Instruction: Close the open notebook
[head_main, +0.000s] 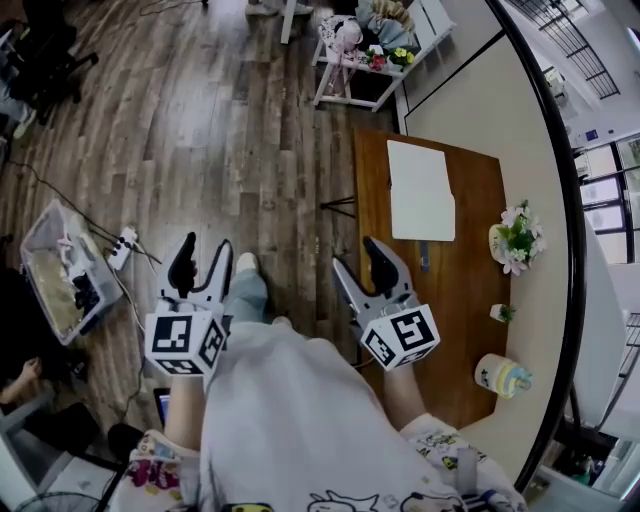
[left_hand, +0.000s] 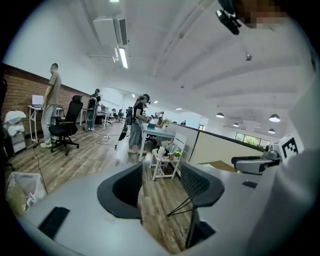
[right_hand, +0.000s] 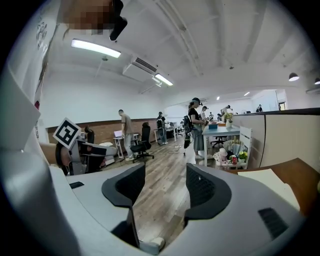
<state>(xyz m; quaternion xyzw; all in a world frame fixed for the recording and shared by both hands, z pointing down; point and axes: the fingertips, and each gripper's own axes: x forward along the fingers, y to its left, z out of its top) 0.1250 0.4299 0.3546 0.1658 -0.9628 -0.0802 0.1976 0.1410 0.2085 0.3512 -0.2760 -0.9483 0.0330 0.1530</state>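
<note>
So, both grippers are being held out over the plank floor (head_main: 220, 130) rather than over the counter (head_main: 470, 300). The left gripper (head_main: 205, 252) is being held with its jaws released, and only floor is being seen between them in the left gripper view. Same deal for the right gripper (head_main: 358, 258): jaws parted, nothing caught, and it's being held right at the counter's left edge.

The notebook (head_main: 420, 190) is lying flat on the far half of the brown counter, well apart from both grippers. It's showing as one plain white slab, so no spread pages are being seen from the head view. A blue pen (head_main: 424, 257) is lying just at its near edge. Along the counter's right side, a flower pot (head_main: 515, 240), a tiny plant (head_main: 502, 313) and a pale cylinder (head_main: 503, 375) are lined up by the beige partition (head_main: 500, 120).

Room-wise, a white rack (head_main: 360, 55) loaded with flowers is parked past the counter's far end. On the floor to the left, a clear bin (head_main: 60, 270) and a power strip (head_main: 122, 248) are sitting. In the gripper views an open office is being shown, with a black chair (left_hand: 65, 127), desks and several people standing around.
</note>
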